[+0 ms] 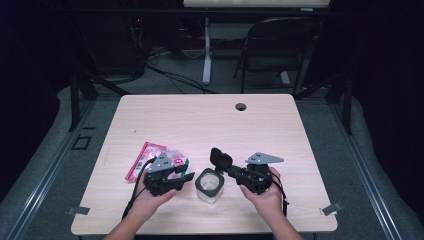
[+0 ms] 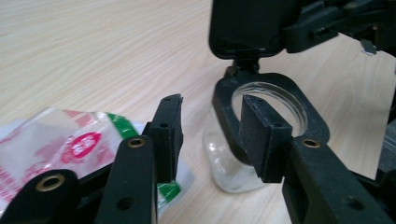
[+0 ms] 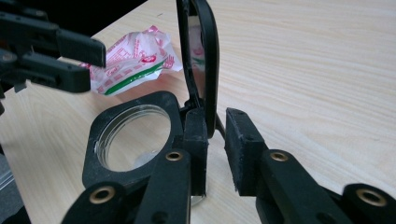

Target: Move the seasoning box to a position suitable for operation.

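Clear glass jar [image 1: 208,186] with black hinged lid [image 1: 220,159] raised is flanked by open, empty jaws, presumably for filling.

The only print I can see is on the packet [image 2: 70,144] lying beside my left jaws on the table [image 1: 210,120]. It carries a red oval badge with white marks inside, but in my left gripper view they are too blurred for me to read a single letter. Red lines of print run along its clear film, with a green stripe under them; from my right gripper view the packet [image 3: 135,56] shows the same red rows and a small round red mark, possibly a logo, none of it legible. In the high view the packet [image 1: 150,157] is too small to read. Nothing else bears words or numbers.
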